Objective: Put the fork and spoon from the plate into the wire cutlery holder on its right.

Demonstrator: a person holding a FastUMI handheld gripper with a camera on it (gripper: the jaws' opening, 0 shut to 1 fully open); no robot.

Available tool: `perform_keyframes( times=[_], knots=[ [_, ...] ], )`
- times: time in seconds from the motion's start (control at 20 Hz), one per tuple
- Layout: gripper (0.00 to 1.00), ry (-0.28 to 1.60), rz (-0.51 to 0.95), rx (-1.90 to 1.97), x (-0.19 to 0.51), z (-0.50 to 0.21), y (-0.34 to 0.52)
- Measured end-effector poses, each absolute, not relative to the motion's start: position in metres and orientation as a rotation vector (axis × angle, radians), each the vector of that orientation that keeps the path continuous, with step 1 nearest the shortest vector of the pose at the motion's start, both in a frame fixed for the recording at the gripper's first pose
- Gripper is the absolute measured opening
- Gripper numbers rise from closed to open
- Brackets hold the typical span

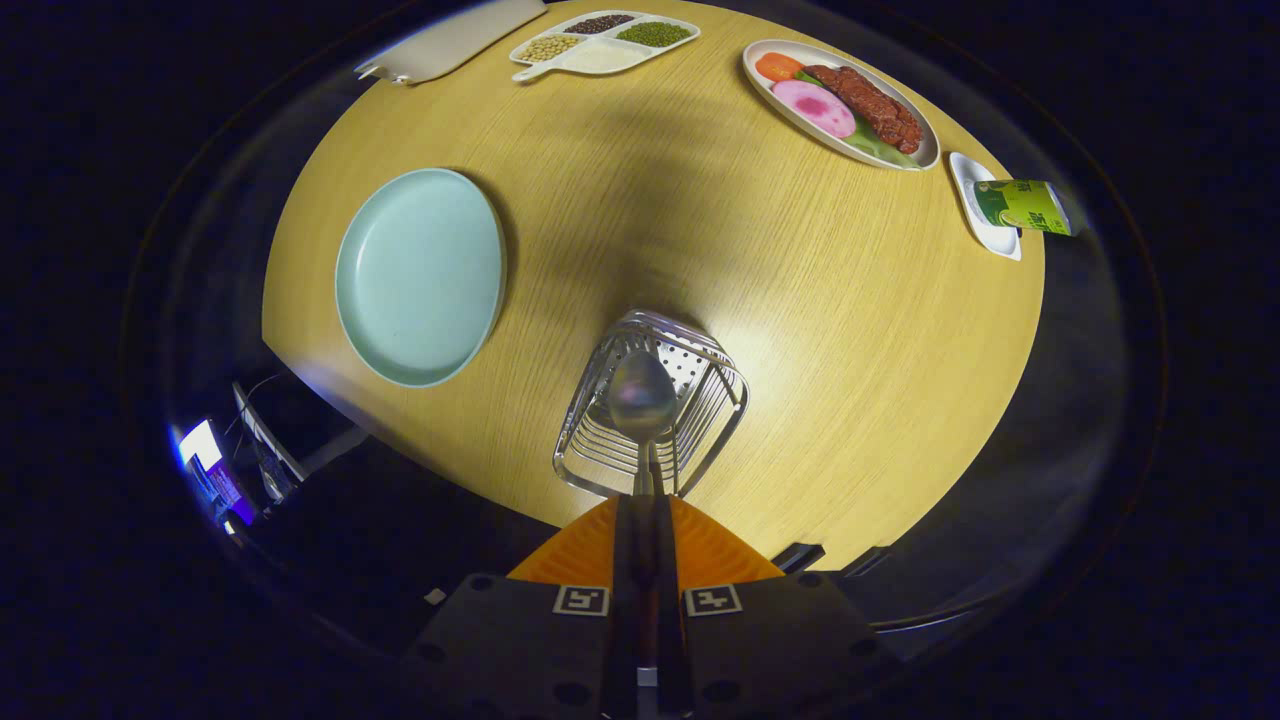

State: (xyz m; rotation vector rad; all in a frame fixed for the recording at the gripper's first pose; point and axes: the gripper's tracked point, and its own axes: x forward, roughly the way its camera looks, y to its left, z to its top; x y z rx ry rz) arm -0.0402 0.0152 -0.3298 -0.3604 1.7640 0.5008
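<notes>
My gripper [646, 500] is shut on the handle of a metal spoon [641, 398], whose bowl points ahead of the fingers. I look down from above, and the spoon's bowl hangs over the mouth of the wire cutlery holder [700, 400] standing on the round wooden table [820, 320]. The pale green plate [420, 275] lies to the holder's left with nothing on it. Whether a fork is in the holder I cannot tell.
Beyond the holder, at the table's far side, lie a white board [450, 40], a divided dish of beans and grains [603, 42] and an oval plate of food [840, 103]. A green can [1022, 205] rests on a small white dish at the right edge.
</notes>
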Motion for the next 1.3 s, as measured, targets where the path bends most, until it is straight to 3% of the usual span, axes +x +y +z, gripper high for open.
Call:
perform_keyframes(
  times=[0.2,0.3,0.4,0.45,0.55,0.65,1.0,1.3],
  knots=[
    [0.18,1.773,0.491,-0.369,-0.039,-0.334,0.017],
    [0.29,1.756,0.476,-0.351,-0.037,-0.331,0.017],
    [0.51,1.717,0.463,-0.330,-0.033,-0.326,0.017],
    [0.69,1.689,0.453,-0.304,-0.030,-0.323,0.018],
    [0.89,1.623,0.433,-0.236,-0.024,-0.313,0.022],
    [0.98,1.534,0.392,-0.175,-0.013,-0.298,0.019],
    [0.99,0.998,0.252,-0.045,0.039,-0.212,0.009],
    [0.99,0.665,0.203,0.068,0.051,-0.138,-0.011]
  ],
)
